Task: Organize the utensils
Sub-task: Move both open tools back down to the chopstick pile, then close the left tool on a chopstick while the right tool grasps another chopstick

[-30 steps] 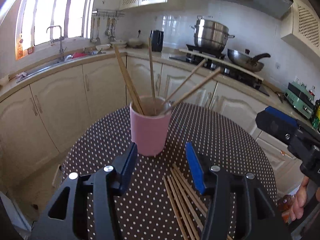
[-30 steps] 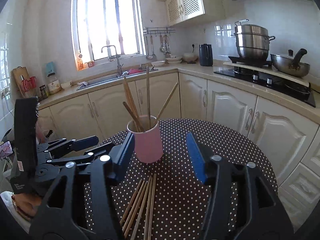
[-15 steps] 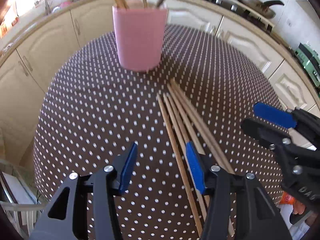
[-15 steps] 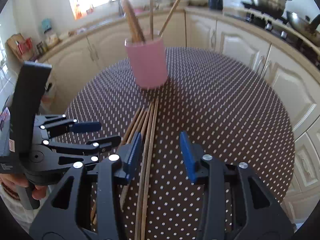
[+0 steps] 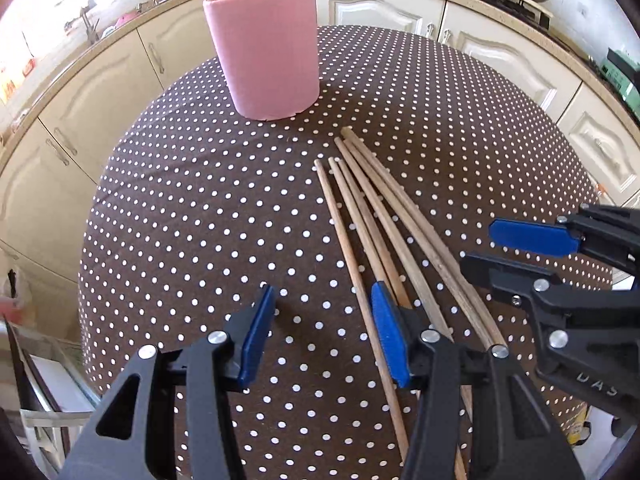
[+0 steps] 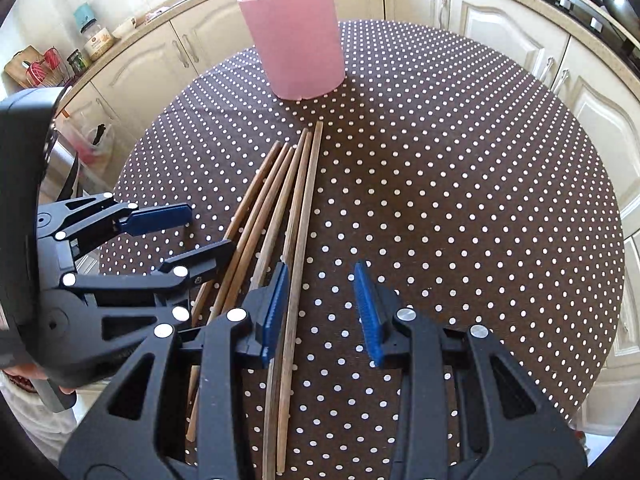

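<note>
Your left gripper [image 5: 324, 320] hung wide, empty, over the chopsticks [image 5: 384, 224] at lower centre. Your right gripper [image 6: 320, 300] gaped too.

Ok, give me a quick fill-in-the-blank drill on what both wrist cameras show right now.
1. The loose chopsticks lie on the ___ tablecloth.
2. The holder cup is coloured ___.
3. The left gripper and right gripper both have their jaws ___.

Missing words: polka-dot; pink; open
</note>
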A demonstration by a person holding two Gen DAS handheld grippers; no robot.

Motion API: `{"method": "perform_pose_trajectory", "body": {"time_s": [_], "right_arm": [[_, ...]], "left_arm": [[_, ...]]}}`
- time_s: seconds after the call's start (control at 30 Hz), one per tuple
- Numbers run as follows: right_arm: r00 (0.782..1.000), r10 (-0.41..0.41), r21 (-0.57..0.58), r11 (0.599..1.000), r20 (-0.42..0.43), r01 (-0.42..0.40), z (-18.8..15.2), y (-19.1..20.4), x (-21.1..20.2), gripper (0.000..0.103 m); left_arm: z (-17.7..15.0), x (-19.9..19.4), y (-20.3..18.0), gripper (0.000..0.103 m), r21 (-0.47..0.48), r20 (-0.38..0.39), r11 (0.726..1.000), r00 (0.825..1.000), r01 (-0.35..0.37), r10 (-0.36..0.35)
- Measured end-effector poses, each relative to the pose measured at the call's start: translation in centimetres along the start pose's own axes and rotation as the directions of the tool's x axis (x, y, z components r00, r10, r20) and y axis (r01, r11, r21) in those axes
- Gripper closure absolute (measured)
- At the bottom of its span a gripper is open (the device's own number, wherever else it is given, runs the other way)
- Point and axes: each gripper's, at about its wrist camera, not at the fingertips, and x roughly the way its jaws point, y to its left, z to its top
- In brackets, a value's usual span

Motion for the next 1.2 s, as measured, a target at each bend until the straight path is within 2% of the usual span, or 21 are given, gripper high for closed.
{"method": "perform_pose_trajectory", "body": {"time_s": [0.33,0.6,0.67,0.73,0.8,0.83,0.9,1.07,1.2], "right_arm": [[0.995,-0.027,-0.045,0.999,-0.091,0.023,1.8,1.1,1.7,0.073],[0.98,-0.122,-0.123,0.987,-0.157,0.103,3.9,3.5,3.7,0.075],[0.975,-0.141,-0.14,0.983,-0.17,0.118,4.4,4.0,4.1,0.077],[0.973,-0.143,-0.145,0.982,-0.18,0.117,4.9,4.4,4.5,0.084],[0.974,-0.141,-0.16,0.981,-0.179,0.113,5.2,4.9,4.9,0.093],[0.975,-0.137,-0.162,0.981,-0.176,0.109,5.3,5.0,5.0,0.095],[0.979,-0.126,-0.16,0.982,-0.16,0.1,5.4,5.2,5.1,0.095],[0.99,-0.079,-0.118,0.991,-0.116,0.065,5.1,4.4,4.8,0.096],[0.998,-0.031,-0.087,0.996,-0.062,0.025,4.3,3.4,3.9,0.096]], "left_arm": [[1.1,-0.1,1.0,0.071,-0.003,-0.009,1.0,1.0,0.013,-0.013],[1.6,-0.1,2.1,0.078,-0.008,-0.013,1.0,1.0,0.014,-0.014],[1.9,0.1,2.2,0.083,-0.015,-0.013,1.0,1.0,0.01,-0.01],[2.0,0.1,2.3,0.085,-0.013,-0.012,1.0,1.0,0.007,-0.007],[1.9,0.1,2.5,0.087,-0.013,-0.007,1.0,1.0,0.005,-0.005],[1.9,0.1,2.6,0.09,-0.015,-0.005,1.0,1.0,0.003,-0.003],[1.8,0.1,2.9,0.094,-0.021,-0.001,1.0,1.0,0.005,-0.005],[1.3,0.1,3.5,0.096,-0.037,0.021,0.999,0.999,0.034,-0.033],[0.8,-0.1,4.6,0.098,-0.072,0.055,0.993,0.995,0.09,-0.086]]}}
